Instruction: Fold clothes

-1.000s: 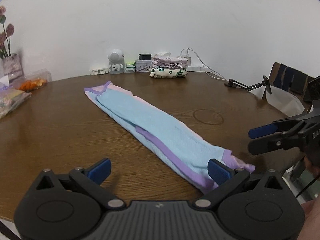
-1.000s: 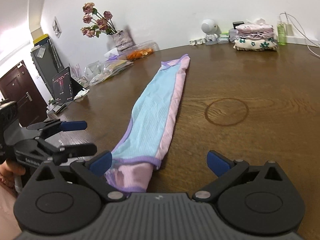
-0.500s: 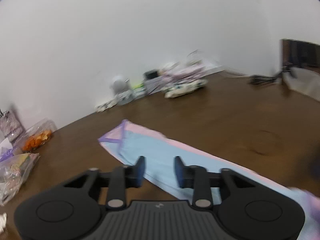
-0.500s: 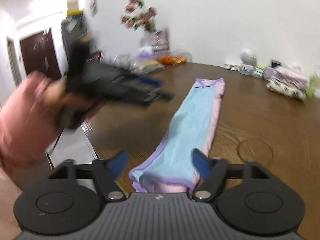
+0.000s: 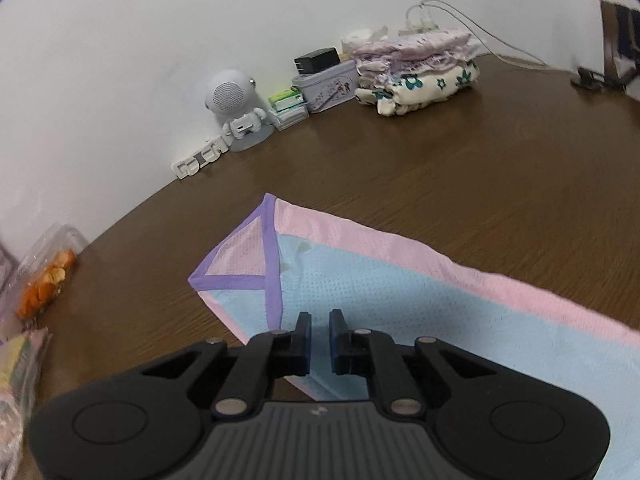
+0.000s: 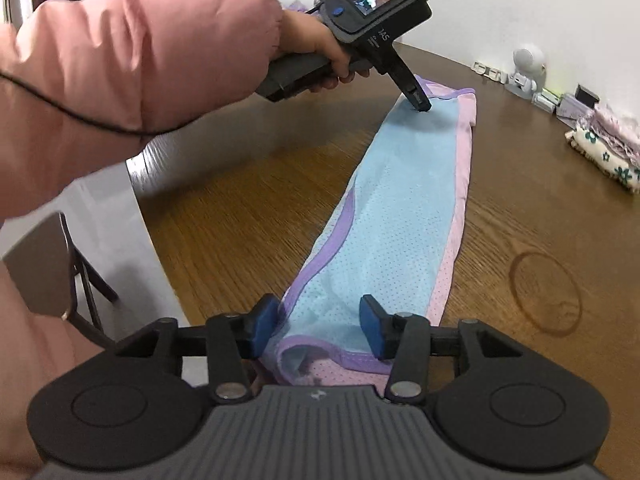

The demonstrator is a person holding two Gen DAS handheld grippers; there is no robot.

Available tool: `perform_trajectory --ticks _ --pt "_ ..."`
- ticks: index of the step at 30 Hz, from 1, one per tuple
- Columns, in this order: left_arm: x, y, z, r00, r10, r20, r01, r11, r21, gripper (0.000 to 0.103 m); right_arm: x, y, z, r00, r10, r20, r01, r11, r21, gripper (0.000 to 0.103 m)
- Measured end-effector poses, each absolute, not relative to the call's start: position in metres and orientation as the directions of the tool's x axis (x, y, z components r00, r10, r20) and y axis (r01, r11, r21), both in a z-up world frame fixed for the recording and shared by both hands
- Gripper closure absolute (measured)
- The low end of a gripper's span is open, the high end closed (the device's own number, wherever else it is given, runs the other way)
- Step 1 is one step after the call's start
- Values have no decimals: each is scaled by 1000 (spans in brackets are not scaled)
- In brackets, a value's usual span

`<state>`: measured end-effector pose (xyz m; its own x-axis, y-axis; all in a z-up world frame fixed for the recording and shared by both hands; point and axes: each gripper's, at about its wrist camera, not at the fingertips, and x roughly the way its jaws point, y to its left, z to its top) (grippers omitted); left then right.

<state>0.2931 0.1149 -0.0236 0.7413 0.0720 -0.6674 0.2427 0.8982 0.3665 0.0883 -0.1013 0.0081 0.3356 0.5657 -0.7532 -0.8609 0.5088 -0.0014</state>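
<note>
Left gripper (image 5: 319, 322), jaws just closing, nearly shut on the folded garment's (image 6: 404, 200) far end on the table (image 6: 240, 208); right gripper (image 6: 318, 316) closing astride the near end, not yet clamped. Grip both ends squarely before lifting.

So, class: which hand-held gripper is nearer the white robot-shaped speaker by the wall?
Left. The left hand-held gripper is at the garment's far end, closer to the speaker; the right hand-held gripper is at the near end.

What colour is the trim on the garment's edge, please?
Purple trim, clearest in the left wrist view.
</note>
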Motion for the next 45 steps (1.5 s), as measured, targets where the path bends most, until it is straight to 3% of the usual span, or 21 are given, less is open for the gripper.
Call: perform_trajectory --ticks 2,10,18,29,31,32,33,34,35,37,38,40,45 --pt "287 114 -25 738 93 -669 249 883 398 103 92 -103 9 320 559 -765 -870 494 -3 57" --pt "235 89 -33 728 216 -650 240 808 538 103 116 -156 17 313 443 -840 -870 489 -66 65" --pt "165 53 -30 724 165 -670 202 878 434 103 168 -232 18 370 284 -885 -864 456 -214 66" --pt "107 33 -26 745 139 -652 112 938 327 103 223 -272 16 355 324 -877 -883 424 -201 60" --pt "109 35 -24 748 128 -651 110 944 312 93 224 -273 15 364 333 -870 -882 423 -207 54" --pt "110 36 -23 754 118 -646 112 947 303 76 222 -274 15 365 341 -866 -880 429 -201 48" --pt "107 36 -19 767 105 -632 109 951 291 64 220 -276 16 363 353 -862 -878 438 -191 29" --pt "103 37 -14 789 89 -608 107 955 278 39 217 -280 18 365 375 -852 -874 454 -175 16" --pt "97 38 -7 815 66 -575 109 958 266 20 214 -284 21 368 401 -839 -868 471 -155 14" --pt "85 38 6 863 47 -504 97 962 255 6 208 -297 28 379 463 -801 -845 526 -96 5" --pt "79 38 13 882 49 -469 78 965 249 2 204 -304 31 394 492 -776 -829 555 -69 0" --pt "69 39 22 898 57 -436 41 976 213 0 194 -316 36 420 543 -727 -793 609 -4 1" --pt "51 43 26 890 33 -455 4 997 81 0 170 -339 39 505 588 -632 -672 727 139 0"
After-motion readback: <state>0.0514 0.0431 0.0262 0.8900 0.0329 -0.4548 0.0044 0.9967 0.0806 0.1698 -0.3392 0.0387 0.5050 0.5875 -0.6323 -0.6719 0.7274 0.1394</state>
